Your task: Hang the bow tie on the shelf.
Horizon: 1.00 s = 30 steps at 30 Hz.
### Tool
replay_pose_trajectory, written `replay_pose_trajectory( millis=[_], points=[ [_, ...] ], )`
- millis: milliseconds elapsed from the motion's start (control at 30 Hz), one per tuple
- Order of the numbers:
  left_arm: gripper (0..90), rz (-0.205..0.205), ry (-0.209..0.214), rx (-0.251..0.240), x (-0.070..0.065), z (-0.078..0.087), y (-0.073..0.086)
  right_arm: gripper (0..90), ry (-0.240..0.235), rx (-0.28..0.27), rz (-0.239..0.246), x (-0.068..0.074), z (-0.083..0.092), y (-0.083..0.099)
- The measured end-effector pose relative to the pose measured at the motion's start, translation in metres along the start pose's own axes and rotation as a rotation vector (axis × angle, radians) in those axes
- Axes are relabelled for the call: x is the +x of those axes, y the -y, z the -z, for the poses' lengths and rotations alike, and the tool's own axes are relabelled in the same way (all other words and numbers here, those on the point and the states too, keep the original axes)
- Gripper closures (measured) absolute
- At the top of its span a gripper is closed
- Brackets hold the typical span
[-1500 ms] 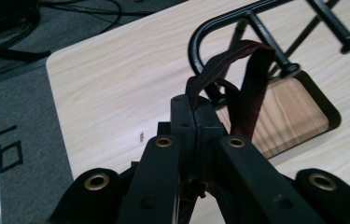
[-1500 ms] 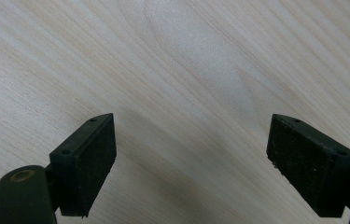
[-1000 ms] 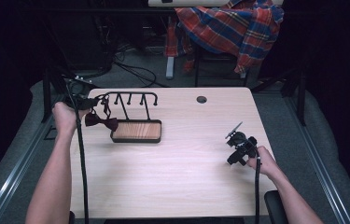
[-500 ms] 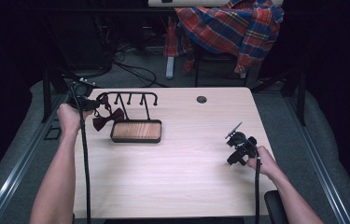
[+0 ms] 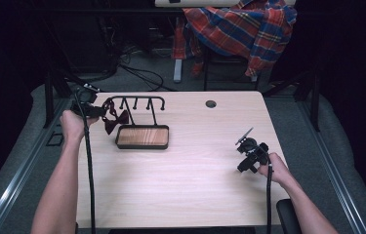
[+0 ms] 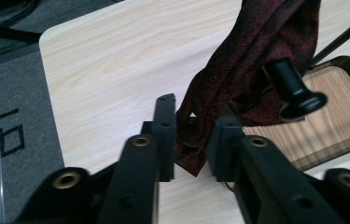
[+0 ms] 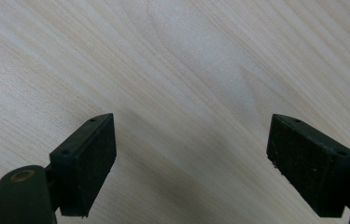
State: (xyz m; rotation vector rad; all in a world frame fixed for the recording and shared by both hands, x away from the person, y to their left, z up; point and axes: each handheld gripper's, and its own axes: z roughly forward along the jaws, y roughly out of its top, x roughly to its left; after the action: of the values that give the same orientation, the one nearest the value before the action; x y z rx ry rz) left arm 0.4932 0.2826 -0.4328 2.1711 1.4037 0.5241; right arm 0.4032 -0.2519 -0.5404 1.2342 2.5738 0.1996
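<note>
Wooden table (image 5: 180,175), maroon bow tie (image 6: 238,84) between just-opening left gripper (image 6: 192,135) jaws, draped on rack peg (image 6: 294,91)

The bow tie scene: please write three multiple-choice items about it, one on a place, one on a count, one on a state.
1. Where does the dark red bow tie hang?
A. at the left end of the black hook rack
B. inside the wooden tray
C. beside the grommet hole

2. How many pegs hang from the rack's bar between its two ends?
A. one
B. three
C. six

3. How do the right gripper's jaws stand?
A. shut on the bow tie
B. shut on the tray
C. wide open above bare table

Answers: 1 A, the high view shows the tie at the rack's left end. 2 B, three pegs show there. 3 C, the right gripper view shows bare wood between the pads.
</note>
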Motion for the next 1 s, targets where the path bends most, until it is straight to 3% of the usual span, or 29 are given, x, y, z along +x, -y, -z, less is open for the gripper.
replay_pose_trajectory(
  millis=[300, 500, 700, 767, 800, 833, 867, 900, 933, 967, 1000],
  points=[
    [46.4, 0.013, -0.019, 0.018, 0.003, 0.006, 0.003, 15.6, 0.004, 0.020, 0.015, -0.001, 0.001, -0.001],
    [28.7, 0.037, 0.002, 0.016, 0.006, 0.014, 0.006, 15.6, 0.002, 0.015, 0.011, 0.000, 0.001, -0.001],
    [20.0, 0.044, 0.008, 0.021, 0.008, 0.024, 0.014, 15.6, -0.005, -0.001, -0.004, 0.001, 0.000, 0.000],
    [18.5, 0.053, 0.007, 0.016, 0.009, 0.029, 0.019, 15.6, 0.007, 0.016, 0.009, 0.000, 0.002, -0.001],
    [17.8, 0.053, 0.010, 0.018, 0.009, 0.031, 0.021, 15.6, -0.004, -0.036, -0.036, 0.002, -0.002, 0.001],
    [17.1, 0.057, 0.013, 0.021, 0.009, 0.033, 0.024, 15.6, -0.006, -0.048, -0.045, 0.003, -0.003, 0.001],
    [16.4, 0.061, 0.012, 0.020, 0.009, 0.035, 0.026, 15.6, 0.018, 0.111, 0.089, -0.005, 0.009, -0.006],
    [16.0, 0.063, 0.010, 0.016, 0.009, 0.036, 0.027, 15.6, -0.019, -0.106, -0.095, 0.006, -0.007, 0.003],
    [15.8, 0.064, 0.014, 0.020, 0.010, 0.038, 0.030, 15.6, -0.018, -0.113, -0.095, 0.006, -0.007, 0.003],
    [15.5, 0.063, 0.014, 0.018, 0.010, 0.040, 0.032, 15.6, 0.016, 0.101, 0.081, -0.004, 0.008, -0.005],
    [15.3, 0.065, 0.015, 0.016, 0.009, 0.041, 0.034, 15.6, 0.017, 0.115, 0.092, -0.005, 0.009, -0.006]
  ],
)
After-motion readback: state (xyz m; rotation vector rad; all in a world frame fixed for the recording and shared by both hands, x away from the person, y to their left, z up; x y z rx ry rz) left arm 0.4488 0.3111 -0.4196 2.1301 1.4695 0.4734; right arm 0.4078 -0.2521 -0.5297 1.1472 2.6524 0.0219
